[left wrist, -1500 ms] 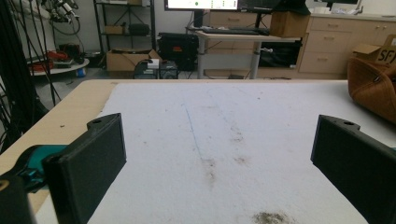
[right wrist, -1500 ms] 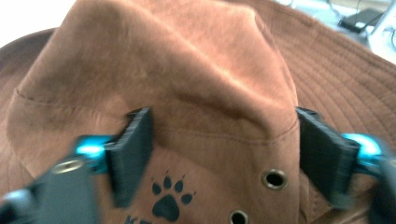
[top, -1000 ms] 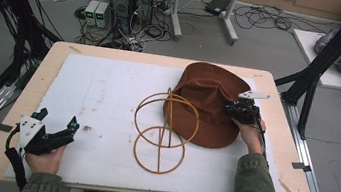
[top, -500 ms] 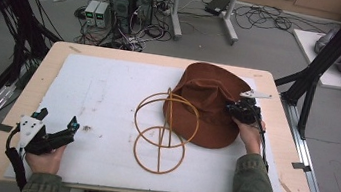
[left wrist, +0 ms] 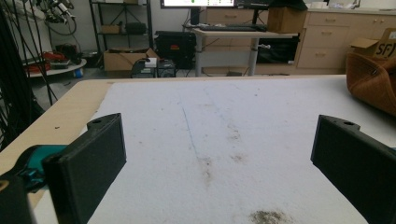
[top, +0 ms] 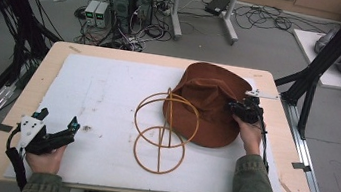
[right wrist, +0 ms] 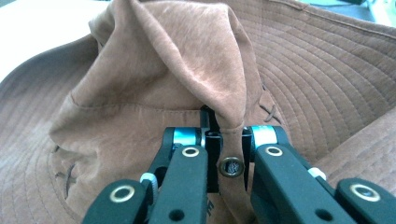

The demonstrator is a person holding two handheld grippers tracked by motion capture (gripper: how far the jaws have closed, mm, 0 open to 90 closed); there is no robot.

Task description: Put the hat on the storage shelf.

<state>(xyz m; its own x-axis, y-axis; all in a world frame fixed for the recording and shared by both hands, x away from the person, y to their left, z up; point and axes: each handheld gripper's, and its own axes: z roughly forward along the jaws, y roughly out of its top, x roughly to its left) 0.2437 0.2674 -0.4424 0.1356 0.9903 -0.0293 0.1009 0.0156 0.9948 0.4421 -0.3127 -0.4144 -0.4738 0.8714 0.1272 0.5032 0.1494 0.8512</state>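
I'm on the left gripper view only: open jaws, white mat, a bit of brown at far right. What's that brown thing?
Observer: A brown hat lying on the mat, right of centre in the high view.
Operator: Anything else on the mat?
Observer: A wire hat stand, two rings joined by hoops, beside the hat; the brim overlaps its upper ring.
Operator: Right gripper?
Observer: The right gripper is shut on a pinched fold of the hat's crown, beside a metal eyelet.
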